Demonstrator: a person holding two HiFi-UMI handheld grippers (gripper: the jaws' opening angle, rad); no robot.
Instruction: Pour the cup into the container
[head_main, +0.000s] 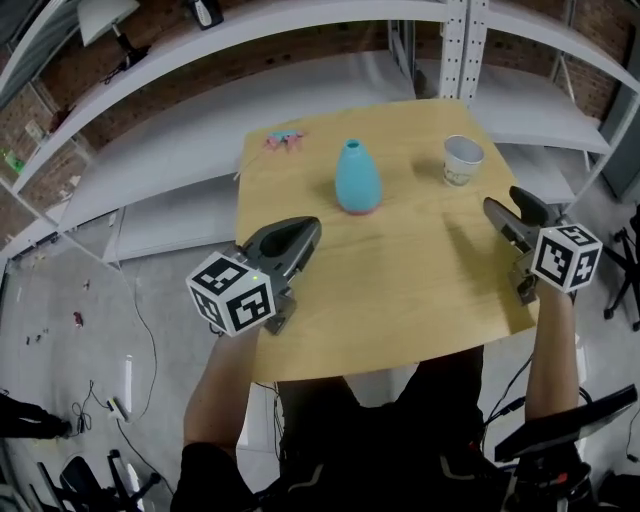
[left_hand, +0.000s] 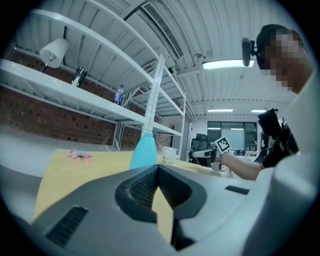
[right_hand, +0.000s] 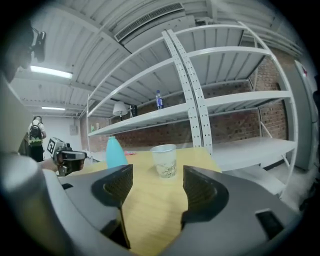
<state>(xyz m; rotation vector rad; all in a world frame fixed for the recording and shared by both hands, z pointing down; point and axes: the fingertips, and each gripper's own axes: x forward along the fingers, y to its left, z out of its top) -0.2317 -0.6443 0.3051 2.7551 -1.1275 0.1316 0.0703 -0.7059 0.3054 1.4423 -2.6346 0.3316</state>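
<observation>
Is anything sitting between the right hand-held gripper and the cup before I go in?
Nothing visible does. The right hand-held gripper, jaws apart, faces the clear plastic cup across the bare light wooden table. The turquoise vase-shaped container stands off to the left, out of that line.

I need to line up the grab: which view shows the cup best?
The right gripper view: the cup stands upright, side-on, framed by the open jaws of the right gripper. The head view shows the cup small, from above. In the left gripper view the cup is tiny, beside the blue container.
</observation>
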